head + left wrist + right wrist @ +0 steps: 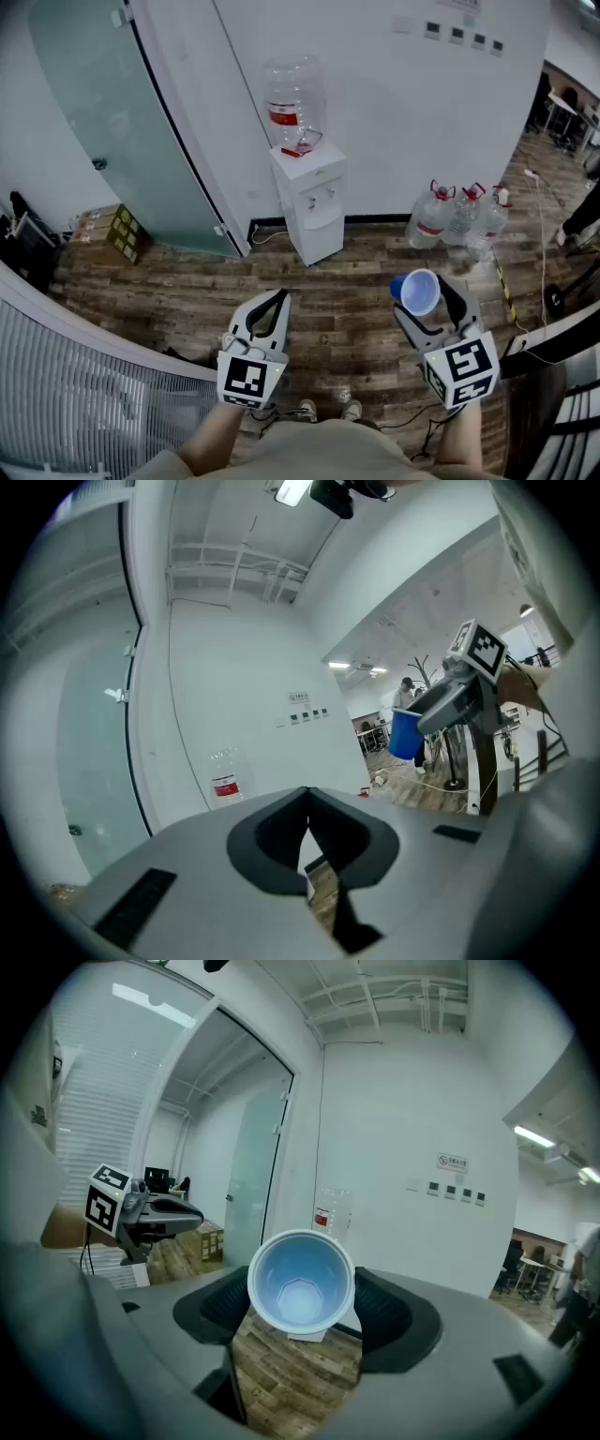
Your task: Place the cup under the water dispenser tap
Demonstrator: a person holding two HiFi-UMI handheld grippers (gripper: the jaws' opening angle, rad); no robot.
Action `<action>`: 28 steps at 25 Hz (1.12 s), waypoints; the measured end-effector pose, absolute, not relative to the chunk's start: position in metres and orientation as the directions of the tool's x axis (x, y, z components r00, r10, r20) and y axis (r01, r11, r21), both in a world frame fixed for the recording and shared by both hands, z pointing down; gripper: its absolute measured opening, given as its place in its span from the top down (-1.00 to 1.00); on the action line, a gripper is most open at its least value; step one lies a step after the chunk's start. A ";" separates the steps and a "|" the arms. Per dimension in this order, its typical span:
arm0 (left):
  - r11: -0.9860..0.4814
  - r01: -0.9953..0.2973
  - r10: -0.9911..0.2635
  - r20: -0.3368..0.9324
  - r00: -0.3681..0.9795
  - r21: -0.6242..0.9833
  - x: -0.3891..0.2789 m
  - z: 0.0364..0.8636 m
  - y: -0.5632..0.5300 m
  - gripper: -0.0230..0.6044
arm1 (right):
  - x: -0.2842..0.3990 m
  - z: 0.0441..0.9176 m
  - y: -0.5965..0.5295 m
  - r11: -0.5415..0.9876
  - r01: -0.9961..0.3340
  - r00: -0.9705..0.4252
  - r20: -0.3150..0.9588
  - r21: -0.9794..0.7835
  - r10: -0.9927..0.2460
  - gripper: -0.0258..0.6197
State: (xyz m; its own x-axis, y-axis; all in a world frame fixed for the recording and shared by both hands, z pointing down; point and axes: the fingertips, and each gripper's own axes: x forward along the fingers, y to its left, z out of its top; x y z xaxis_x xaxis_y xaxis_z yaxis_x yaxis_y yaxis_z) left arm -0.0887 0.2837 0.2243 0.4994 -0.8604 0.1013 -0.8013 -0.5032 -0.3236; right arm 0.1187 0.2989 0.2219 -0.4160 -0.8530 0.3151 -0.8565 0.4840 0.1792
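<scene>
A white water dispenser (310,202) with a clear bottle (293,97) on top stands against the far wall, its taps (324,199) on the front. My right gripper (428,298) is shut on a blue cup (416,292), held on its side with the mouth towards me, well short of the dispenser. In the right gripper view the cup (300,1287) sits between the pads and covers most of the dispenser. My left gripper (278,301) hovers at the same distance, shut with nothing in it; its jaws meet in the left gripper view (308,829).
Three spare water bottles (459,218) stand on the wooden floor right of the dispenser. A frosted glass door (122,122) and cardboard boxes (114,231) are to the left. A cable (541,220) runs along the floor at the right.
</scene>
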 end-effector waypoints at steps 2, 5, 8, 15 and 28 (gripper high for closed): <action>-0.506 -0.802 -0.859 0.100 0.503 -0.316 -0.087 0.224 0.282 0.91 | 0.120 0.223 0.297 0.481 -0.859 -0.413 0.318 0.175 -0.853 -0.17; -0.513 -0.802 -0.855 0.100 0.508 -0.307 -0.084 0.226 0.280 0.91 | 0.122 0.225 0.294 0.482 -0.859 -0.414 0.320 0.171 -0.852 -0.17; -0.518 -0.801 -0.852 0.104 0.513 -0.300 -0.080 0.226 0.279 0.91 | 0.123 0.226 0.292 0.493 -0.853 -0.424 0.323 0.171 -0.846 -0.18; -0.524 -0.805 -0.850 0.117 0.513 -0.277 -0.067 0.230 0.276 0.91 | 0.133 0.238 0.289 0.521 -0.833 -0.437 0.359 0.185 -0.825 -0.18; -0.502 -0.822 -0.863 0.099 0.495 -0.269 -0.017 0.235 0.274 0.91 | 0.181 0.262 0.289 0.564 -0.803 -0.460 0.398 0.196 -0.794 -0.18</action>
State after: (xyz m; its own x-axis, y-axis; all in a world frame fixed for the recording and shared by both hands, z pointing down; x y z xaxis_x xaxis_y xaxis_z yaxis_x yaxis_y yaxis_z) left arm -0.0169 0.2738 0.2348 0.4952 -0.8631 0.0990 -0.8218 -0.5023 -0.2690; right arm 0.1812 0.2887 0.2619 -0.4602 -0.7937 0.3977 -0.8025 0.5635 0.1960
